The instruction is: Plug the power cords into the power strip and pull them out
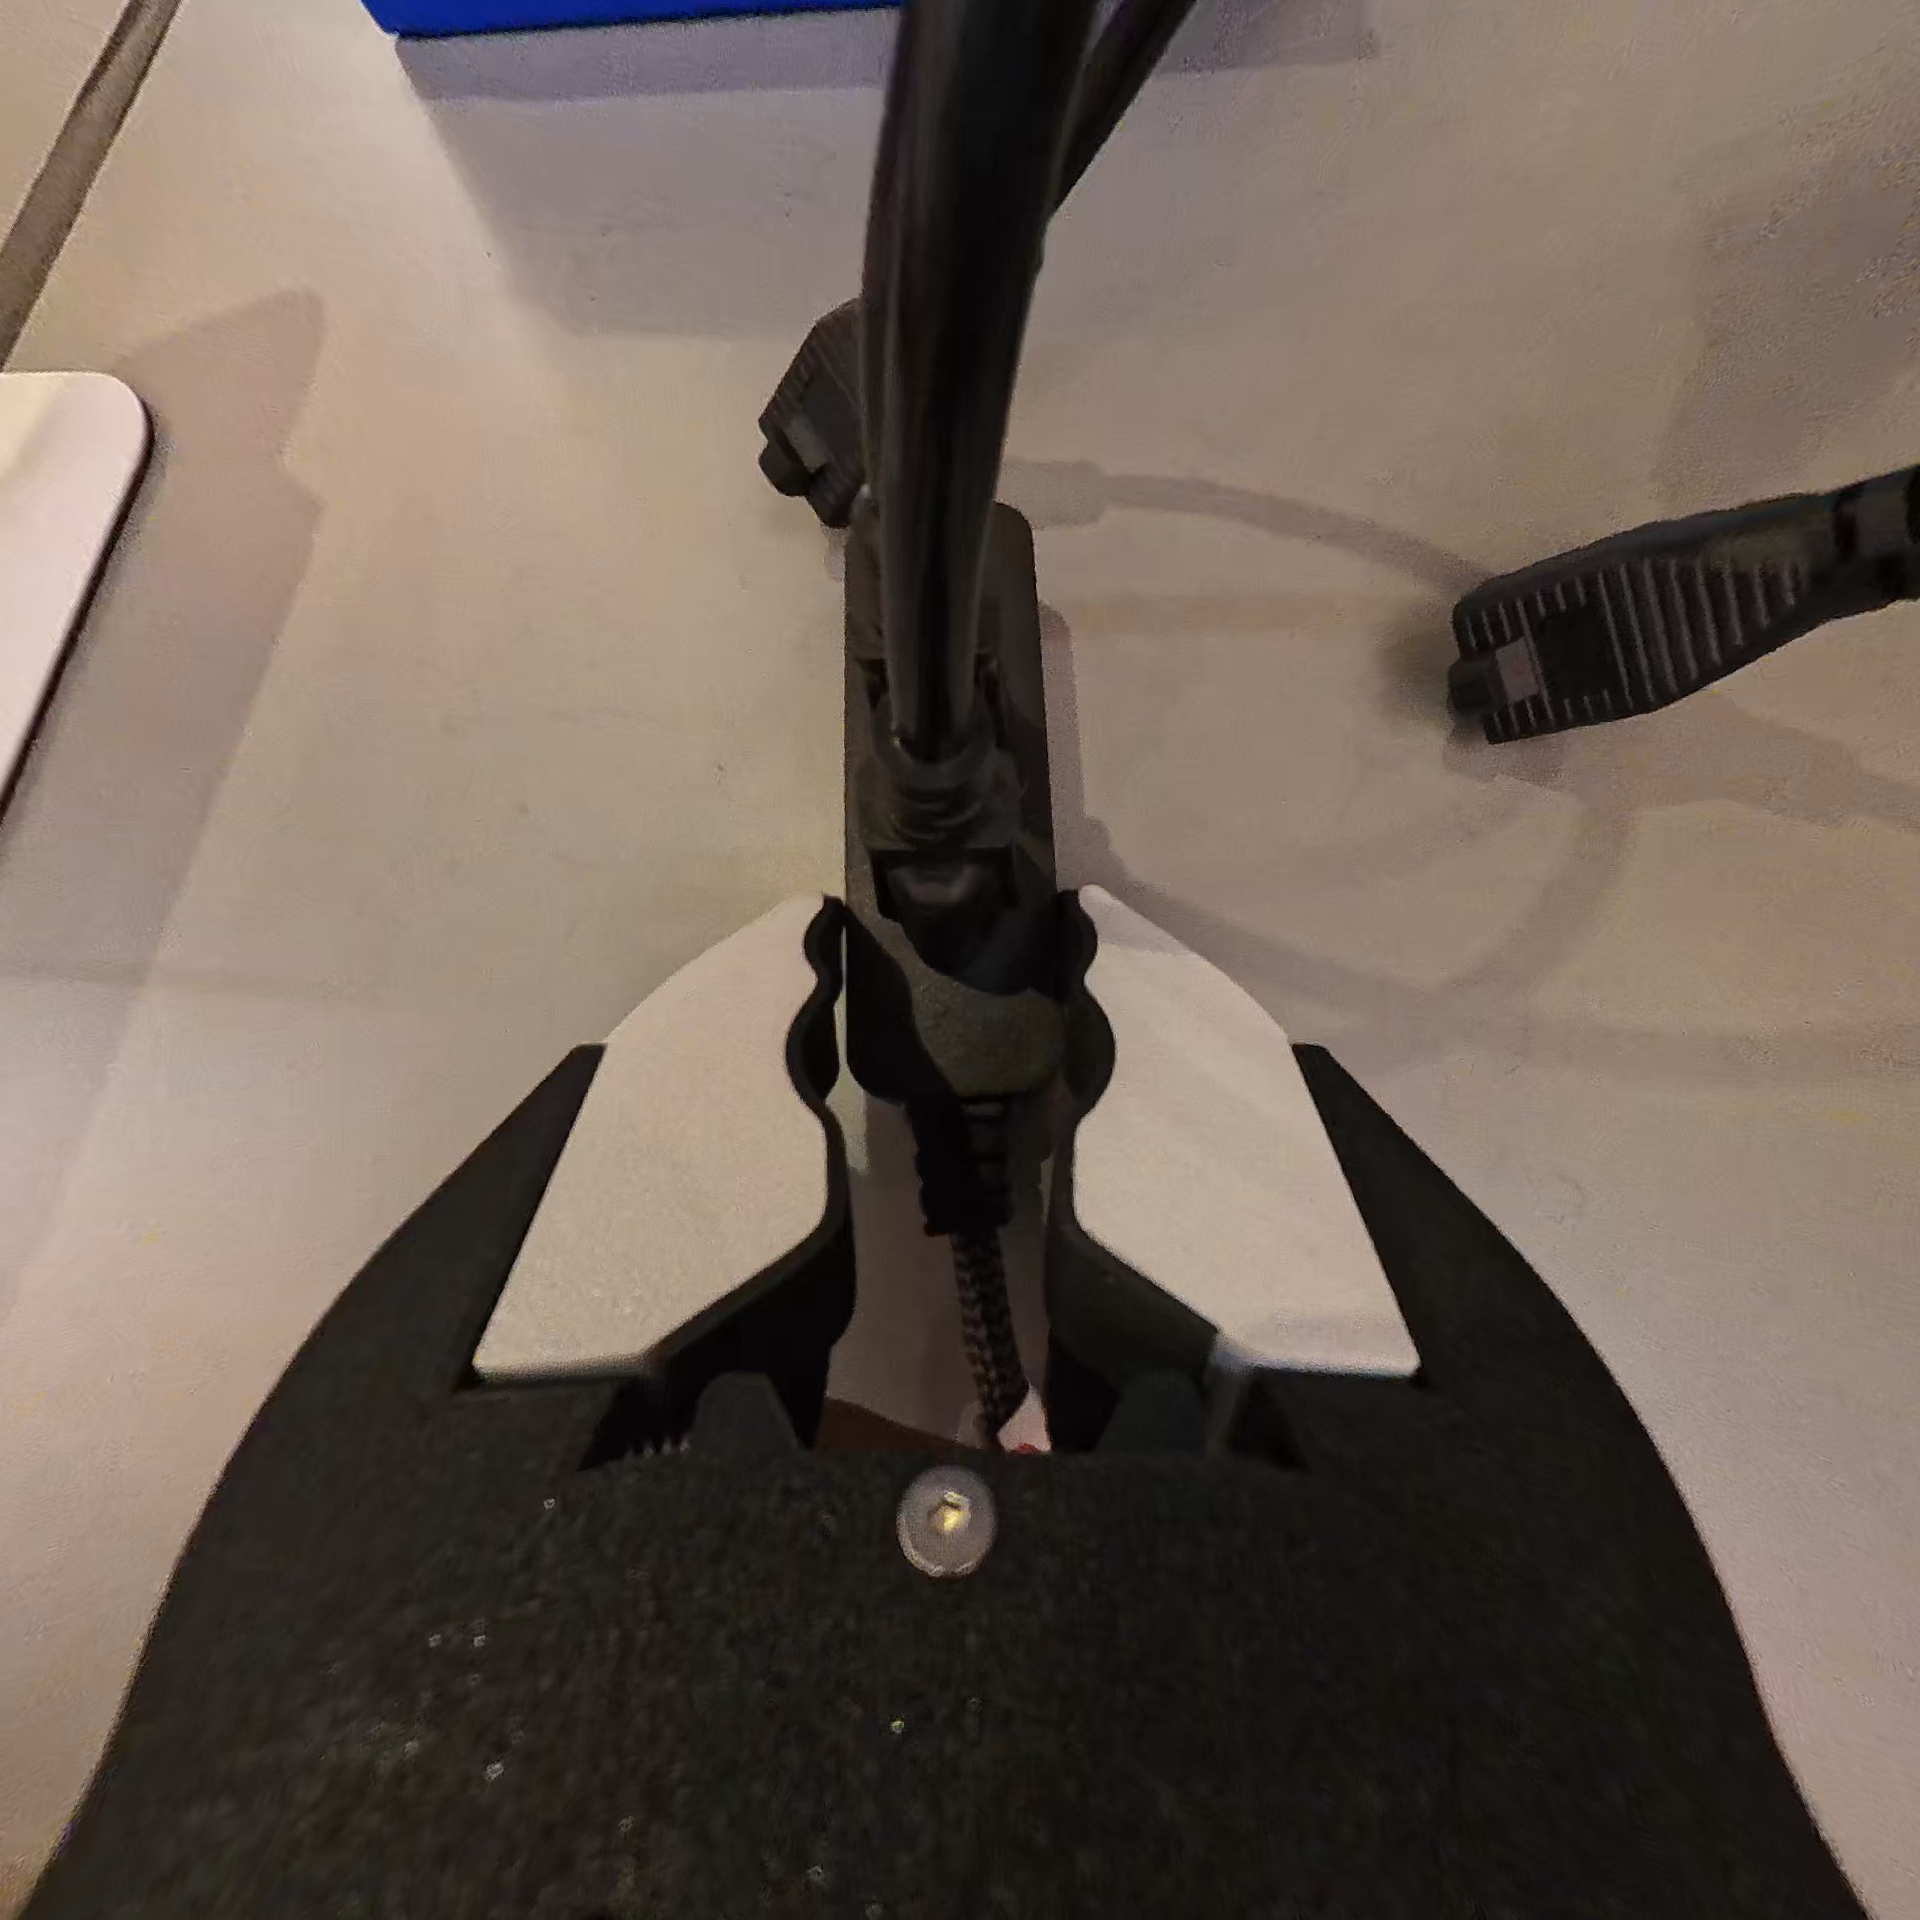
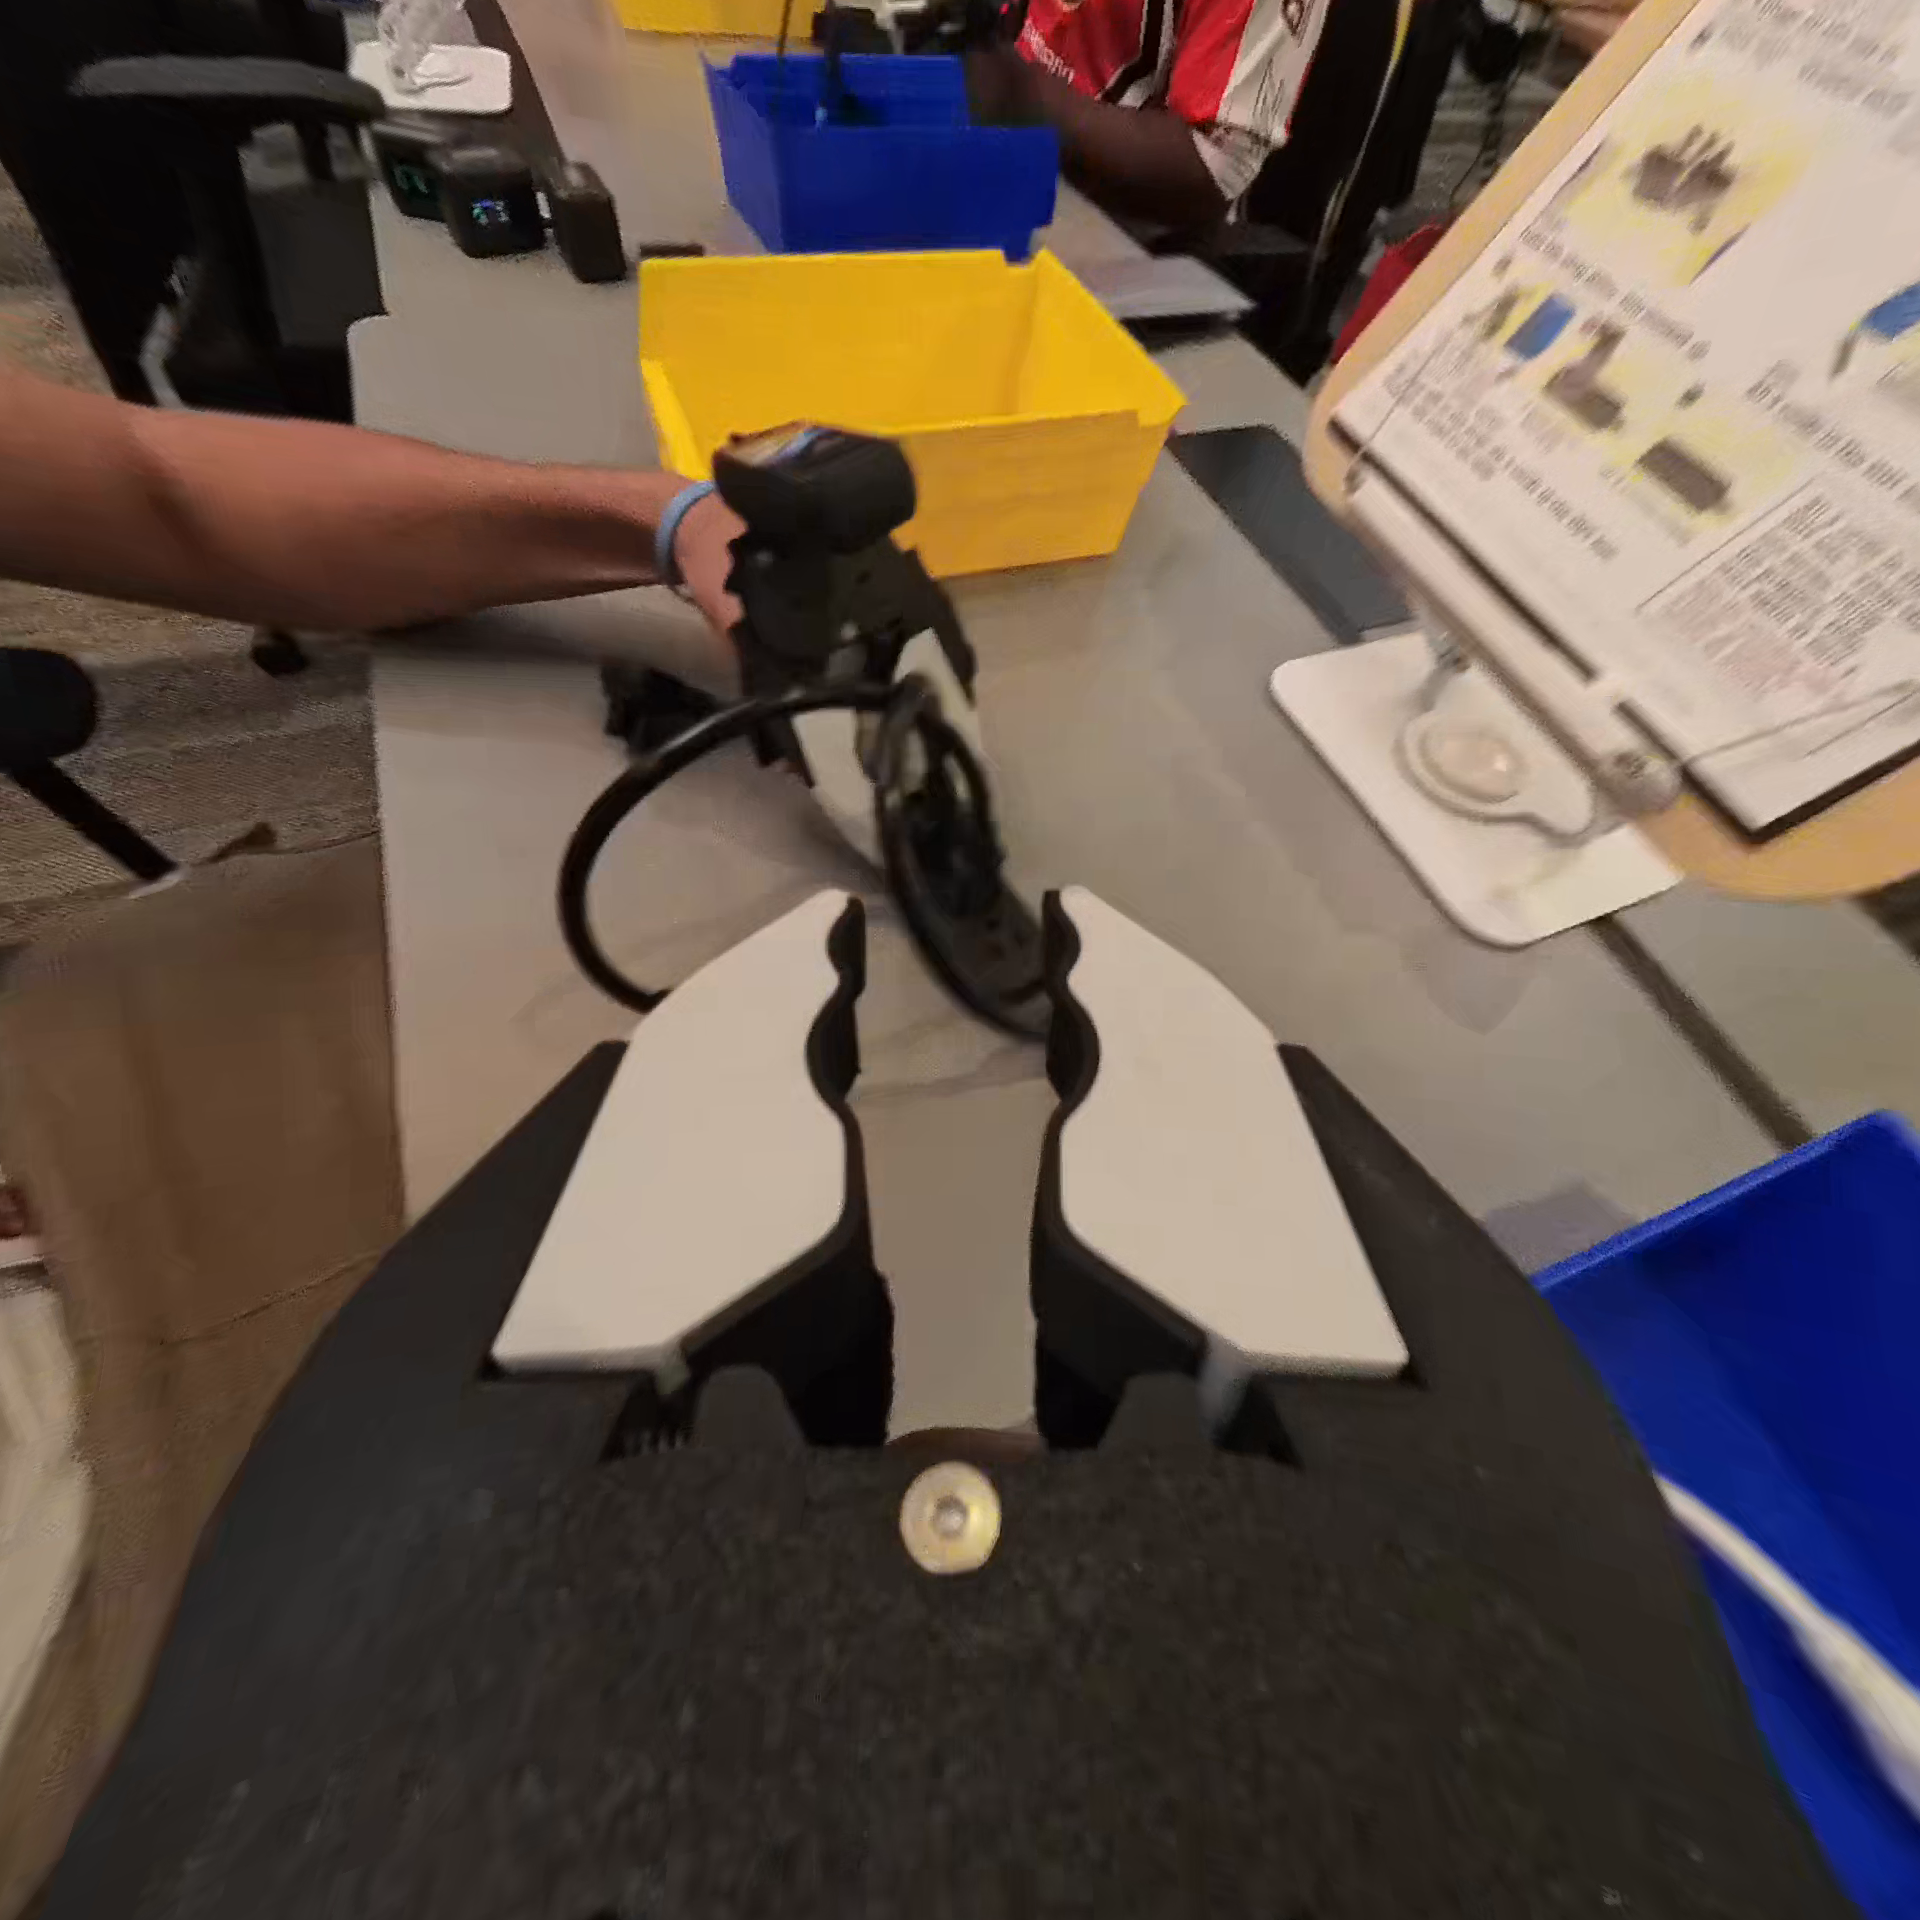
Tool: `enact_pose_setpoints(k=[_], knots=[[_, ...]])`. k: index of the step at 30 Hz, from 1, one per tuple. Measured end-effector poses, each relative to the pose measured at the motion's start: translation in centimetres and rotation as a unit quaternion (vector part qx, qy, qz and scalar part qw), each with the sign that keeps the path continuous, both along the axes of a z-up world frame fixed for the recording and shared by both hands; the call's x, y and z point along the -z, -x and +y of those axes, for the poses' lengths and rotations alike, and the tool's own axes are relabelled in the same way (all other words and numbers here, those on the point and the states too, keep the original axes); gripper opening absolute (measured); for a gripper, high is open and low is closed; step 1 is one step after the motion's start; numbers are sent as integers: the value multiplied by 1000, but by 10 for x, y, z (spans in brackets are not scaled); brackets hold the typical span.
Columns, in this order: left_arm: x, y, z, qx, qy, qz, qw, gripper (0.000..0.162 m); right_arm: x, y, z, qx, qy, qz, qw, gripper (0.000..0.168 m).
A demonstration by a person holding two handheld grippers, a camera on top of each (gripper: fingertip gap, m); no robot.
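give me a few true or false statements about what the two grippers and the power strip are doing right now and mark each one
1. The left gripper is shut on the power strip. True.
2. The right gripper holds a plug. False: its jaws are open and empty.
3. A cord is plugged into the strip. True.
4. The yellow bin is full of cords. False: it looks empty.
5. A loose connector lies on the table. True.

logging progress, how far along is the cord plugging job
Done: one cord looks seated in the strip. In hand: the left claw is shut on the strip's near end, steadying it. The right claw is open and empty, short of the strip. Left: two loose plugs lie on the table, so more plugging and all the pulling out probably remain.
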State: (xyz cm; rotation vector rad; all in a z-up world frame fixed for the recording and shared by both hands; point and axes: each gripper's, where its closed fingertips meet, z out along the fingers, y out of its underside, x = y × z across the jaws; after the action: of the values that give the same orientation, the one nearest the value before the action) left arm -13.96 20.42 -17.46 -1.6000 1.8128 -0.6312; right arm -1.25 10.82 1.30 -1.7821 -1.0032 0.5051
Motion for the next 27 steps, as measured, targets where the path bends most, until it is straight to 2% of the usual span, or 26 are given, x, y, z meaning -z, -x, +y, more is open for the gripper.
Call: enact_pose_setpoints(k=[2,3,5,7,10,13,16,19,22,27], knots=[[-5,-3,0,5,2,-5,1000,39,-23,3,44,-21,-7,-20,1000,34],[-8,-5,0,7,4,-6,1000,39,-22,8,64,-42,7,-40,998,33],[-8,-11,0,17,10,1,1000,39,0,24,97,-88,51,-92,991,32],[-1,-14,-1,28,15,17,999,39,39,48,111,-145,111,-141,973,32],[8,-15,0,26,17,17,999,42,98,71,112,-210,172,-220,937,41],[8,-14,2,12,43,6,999,42,130,92,105,-253,174,-239,921,44],[8,-14,3,12,54,-5,998,42,161,95,97,-263,177,-291,903,44],[8,-14,3,11,52,-7,999,42,178,103,93,-256,162,-295,906,40],[8,-15,3,8,52,-16,998,42,183,105,101,-236,140,-299,914,25],[9,-17,4,10,37,-29,999,43,182,104,101,-228,129,-298,918,25]])
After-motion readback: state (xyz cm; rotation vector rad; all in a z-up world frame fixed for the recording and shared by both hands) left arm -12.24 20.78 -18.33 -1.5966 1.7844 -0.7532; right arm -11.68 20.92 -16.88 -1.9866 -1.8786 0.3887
